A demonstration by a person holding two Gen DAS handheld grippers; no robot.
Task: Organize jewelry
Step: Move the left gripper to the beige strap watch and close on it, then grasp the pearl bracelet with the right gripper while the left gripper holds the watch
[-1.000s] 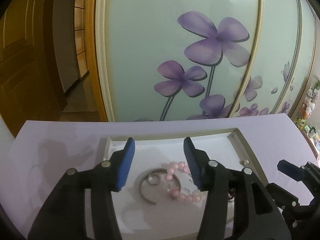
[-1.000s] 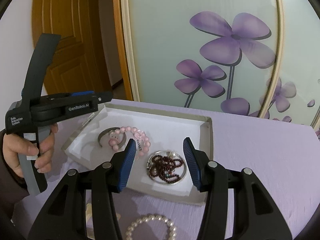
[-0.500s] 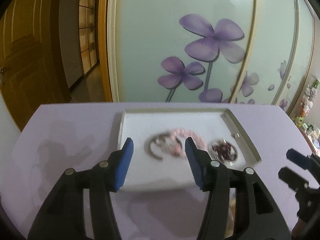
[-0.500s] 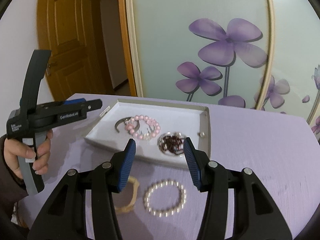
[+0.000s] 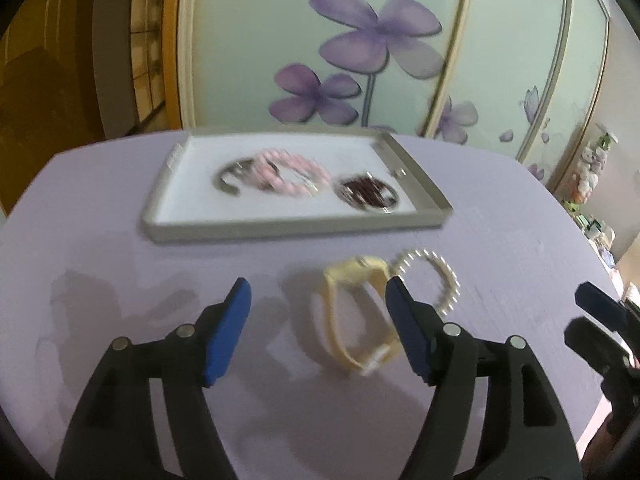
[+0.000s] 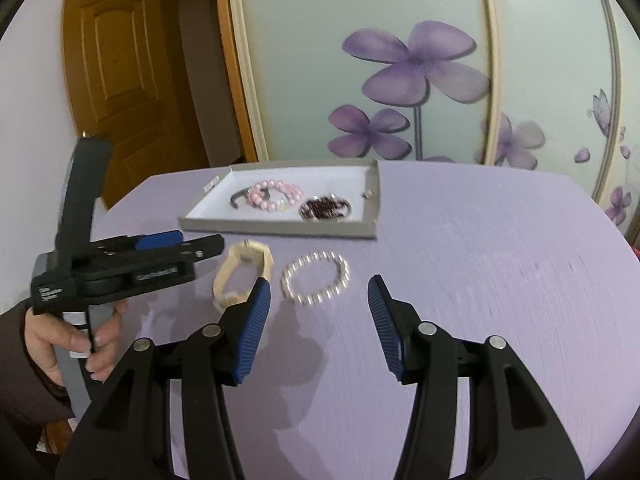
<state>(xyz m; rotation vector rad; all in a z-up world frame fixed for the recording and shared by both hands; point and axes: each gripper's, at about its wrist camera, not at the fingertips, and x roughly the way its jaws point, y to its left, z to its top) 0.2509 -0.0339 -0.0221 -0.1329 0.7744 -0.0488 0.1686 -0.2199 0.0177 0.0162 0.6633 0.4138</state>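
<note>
A shallow grey tray (image 5: 288,227) (image 6: 280,227) with a white lining sits on the purple table and holds a dark metal cuff (image 5: 232,174), a pink bead bracelet (image 5: 294,174) (image 6: 276,196) and a dark red bead coil (image 5: 368,193) (image 6: 326,208). In front of it lie a cream watch (image 5: 356,308) (image 6: 240,276) and a white pearl bracelet (image 5: 434,278) (image 6: 316,276). My left gripper (image 5: 318,324) hovers over the table near the watch, its jaws opening, nothing between them. My right gripper (image 6: 318,320) stands open behind the pearl bracelet, holding nothing.
A sliding glass door with purple flowers (image 6: 412,64) rises behind the table. A wooden door (image 6: 120,92) stands at the left. A hand (image 6: 52,344) holds the left gripper's handle. The table's curved edge (image 5: 592,232) runs close on the right.
Both grippers have pulled back from the tray toward the table's near side, so the watch and pearl bracelet came into view. The left jaws have widened.
</note>
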